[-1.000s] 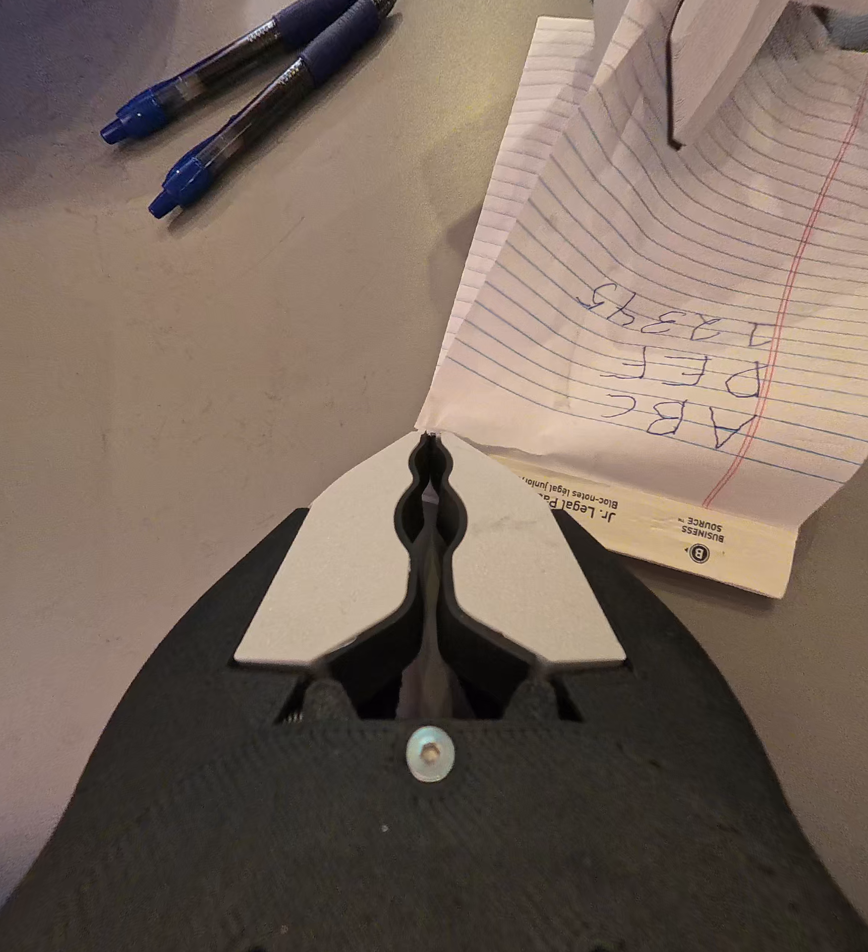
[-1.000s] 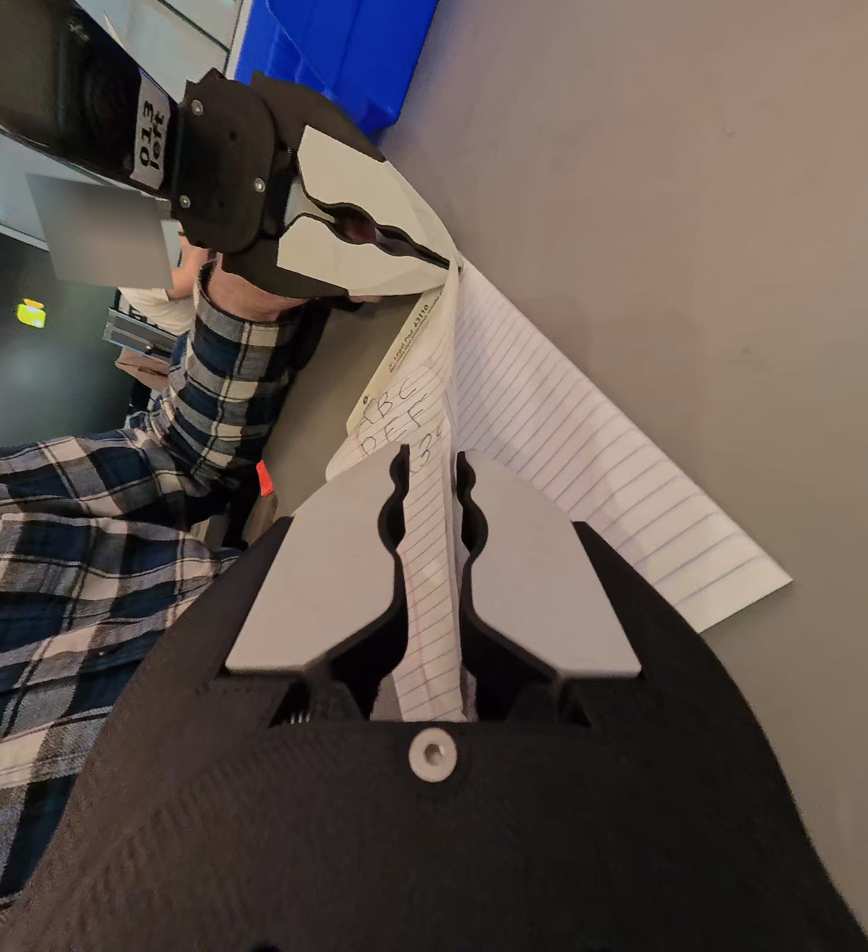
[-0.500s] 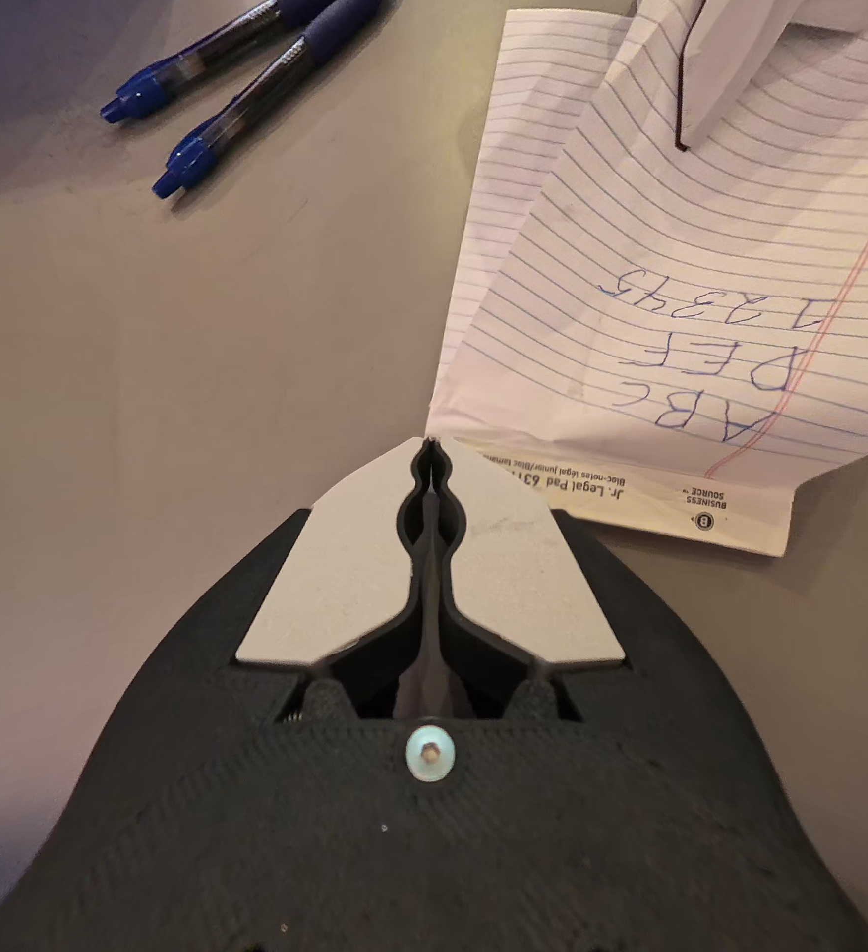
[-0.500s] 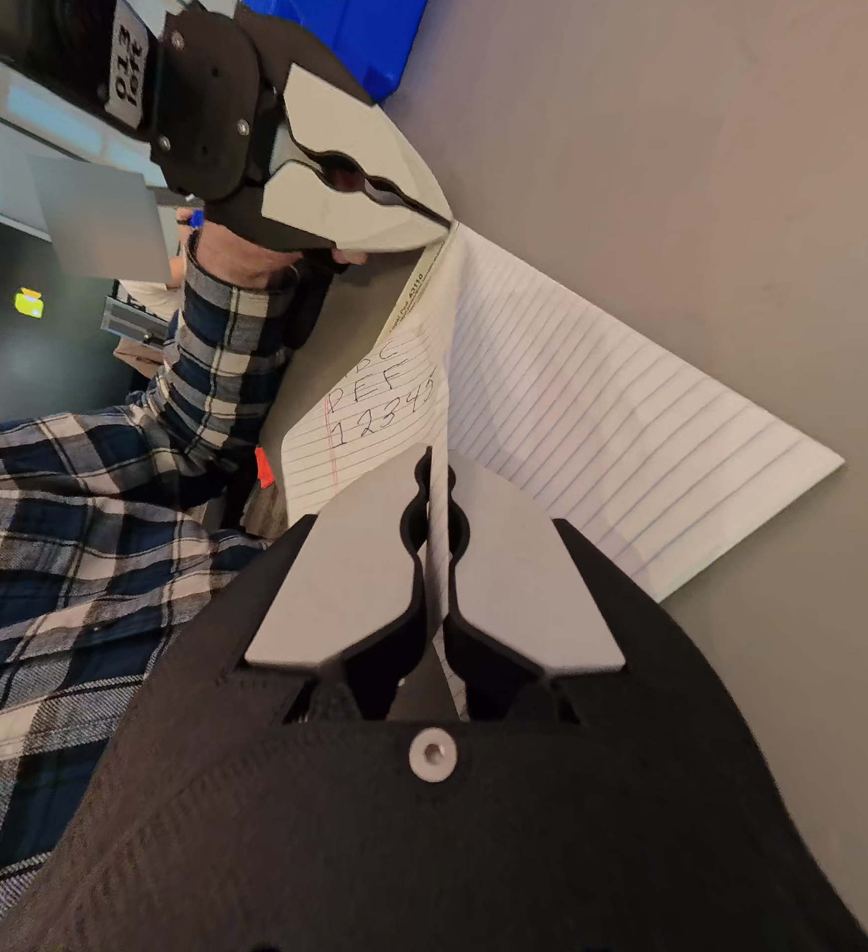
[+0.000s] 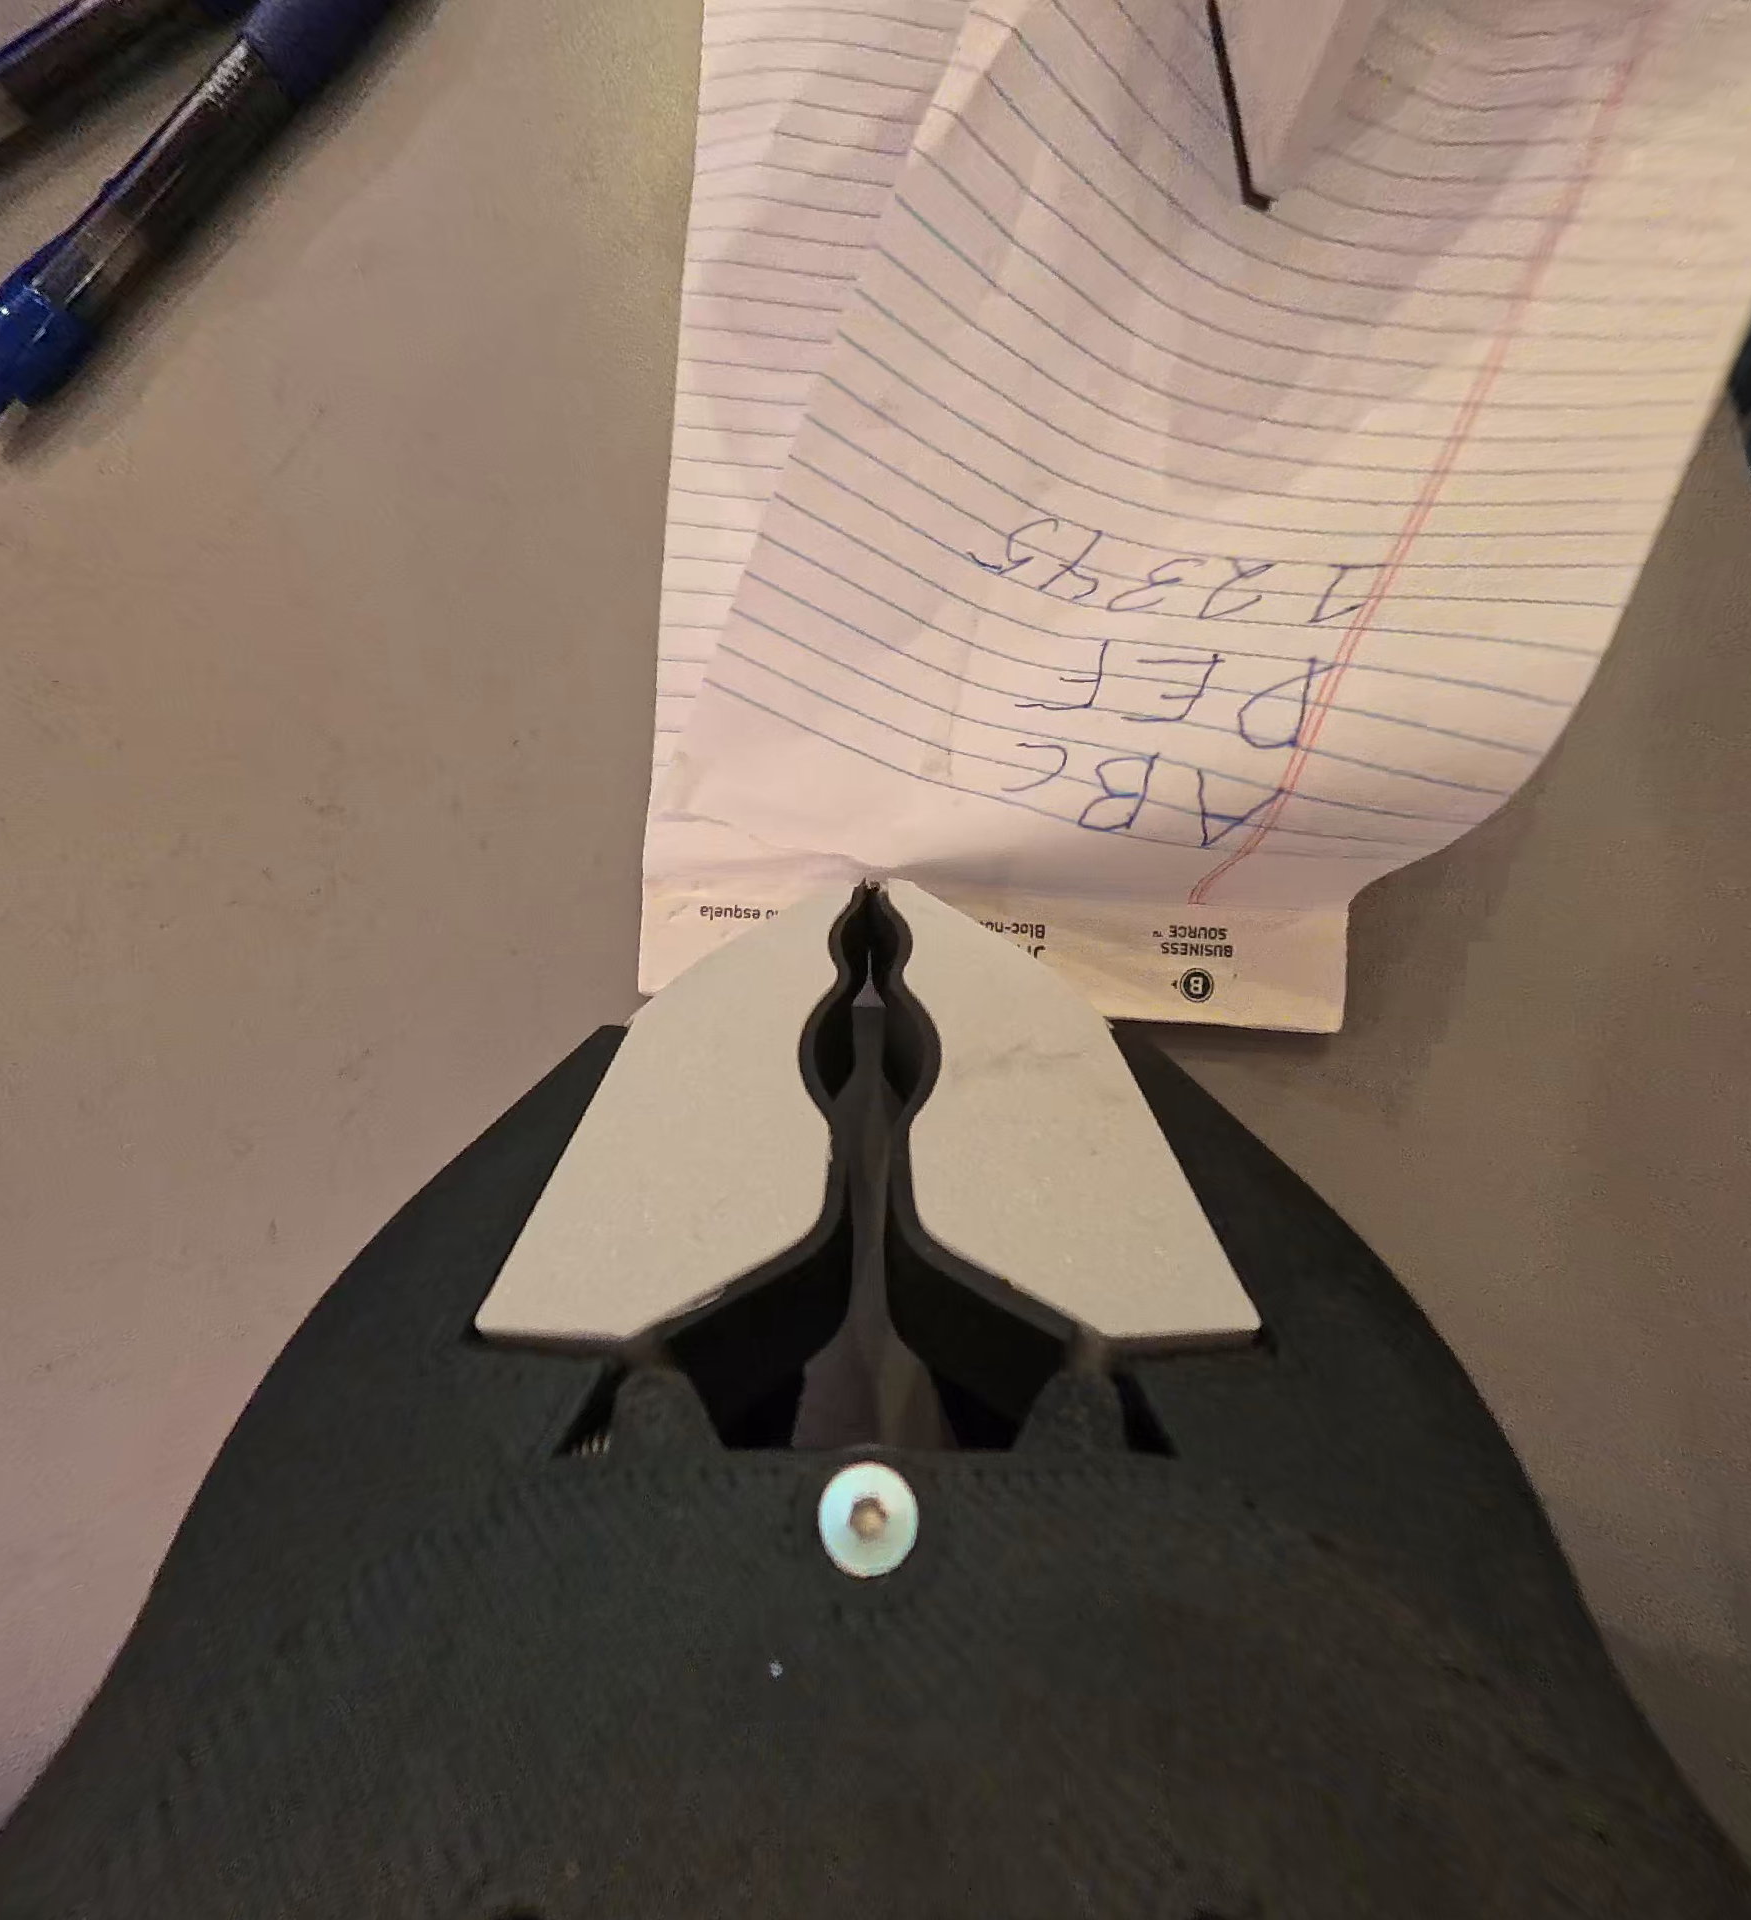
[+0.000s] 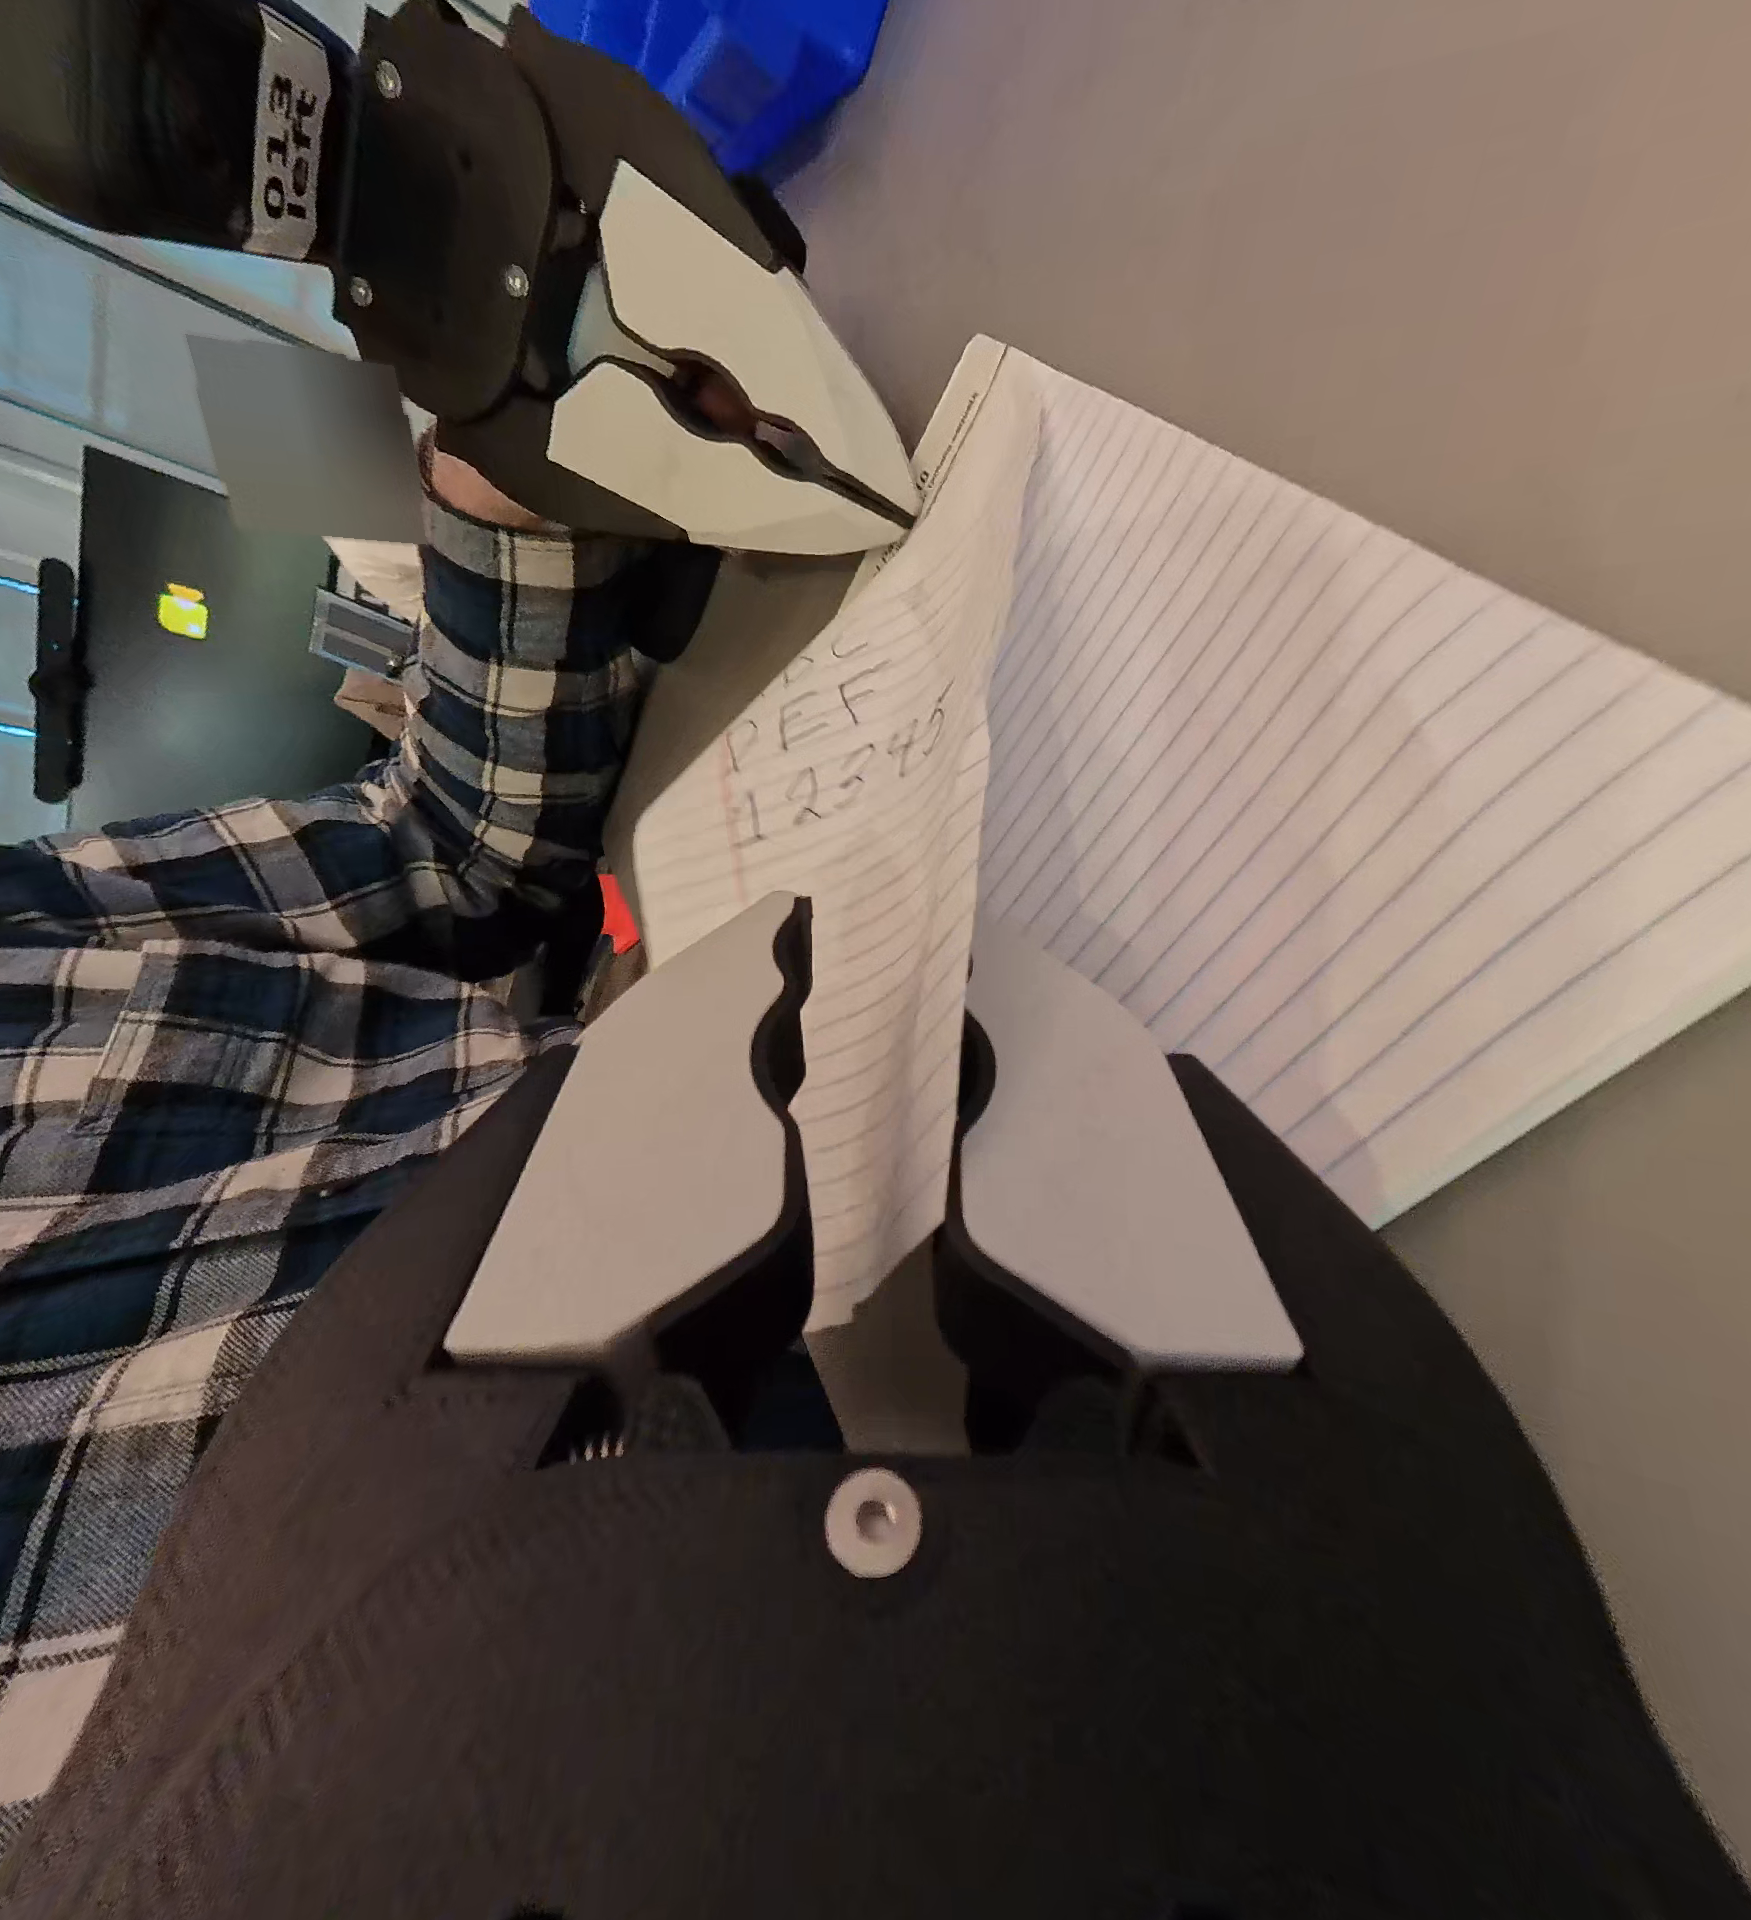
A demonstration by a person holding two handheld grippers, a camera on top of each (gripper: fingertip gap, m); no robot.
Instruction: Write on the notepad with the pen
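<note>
The lined notepad (image 5: pixel 1266 966) lies on the grey table; its blank page shows in the right wrist view (image 6: pixel 1370 831). Its top sheet (image 5: pixel 1162 468), with blue handwriting, is lifted and curled up off the pad. My left gripper (image 5: pixel 871 888) is shut, its tips pressed on the pad's header where the sheet puckers; it also shows in the right wrist view (image 6: pixel 902 512). My right gripper (image 6: pixel 881 925) stands with jaws apart, the sheet's (image 6: pixel 881 1091) free end loose between them. One of its fingers (image 5: pixel 1297 94) shows in front of the sheet. Two blue pens (image 5: pixel 112 239) lie left of the pad, untouched.
The bare grey table (image 5: pixel 227 831) stretches left of the pad. A blue bin (image 6: pixel 746 73) stands beyond the left gripper. A person's plaid sleeve (image 6: pixel 497 675) reaches in behind the left gripper. The grippers' ends are close to 11 cm from one another.
My right gripper, shut on the sheet half a second ago, has opened its jaws. My left gripper has slid right along the pad's header, from the corner toward its middle.
</note>
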